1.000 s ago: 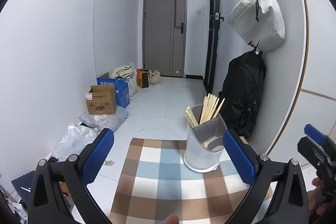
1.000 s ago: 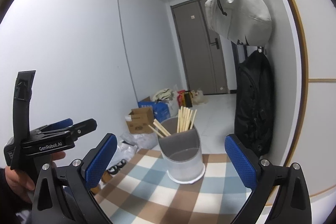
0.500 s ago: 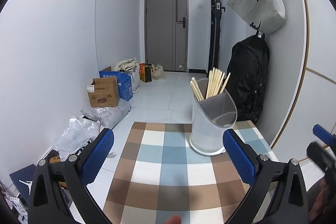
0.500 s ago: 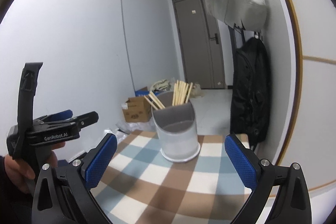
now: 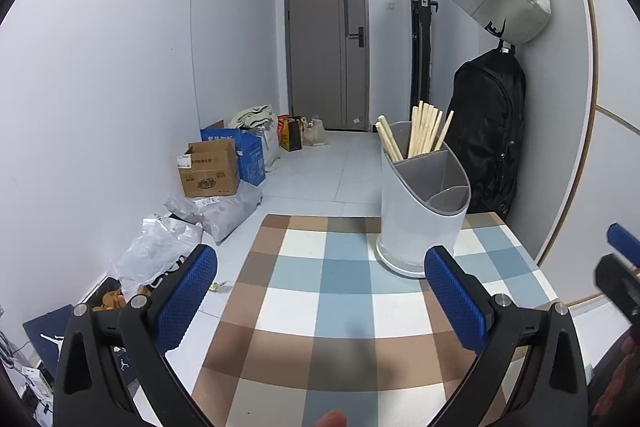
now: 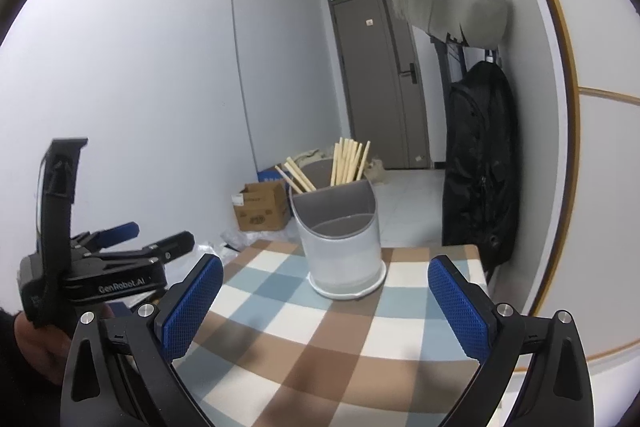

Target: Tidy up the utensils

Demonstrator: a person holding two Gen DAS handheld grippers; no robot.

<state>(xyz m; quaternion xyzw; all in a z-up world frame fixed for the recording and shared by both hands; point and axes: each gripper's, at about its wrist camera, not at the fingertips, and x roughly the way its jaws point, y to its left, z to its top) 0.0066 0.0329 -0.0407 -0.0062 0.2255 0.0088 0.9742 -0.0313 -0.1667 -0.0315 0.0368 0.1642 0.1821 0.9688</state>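
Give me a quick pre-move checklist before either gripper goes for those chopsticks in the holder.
1. Left gripper open and empty: ok.
2. Right gripper open and empty: ok.
3. Holder upright on the checked tablecloth: ok.
4. Chopsticks all in the holder's rear compartment, tips sticking up: ok.
5. Front compartments empty: cannot tell, their bottoms are hidden.
6. Loose utensils left on the cloth to sort: none seen.
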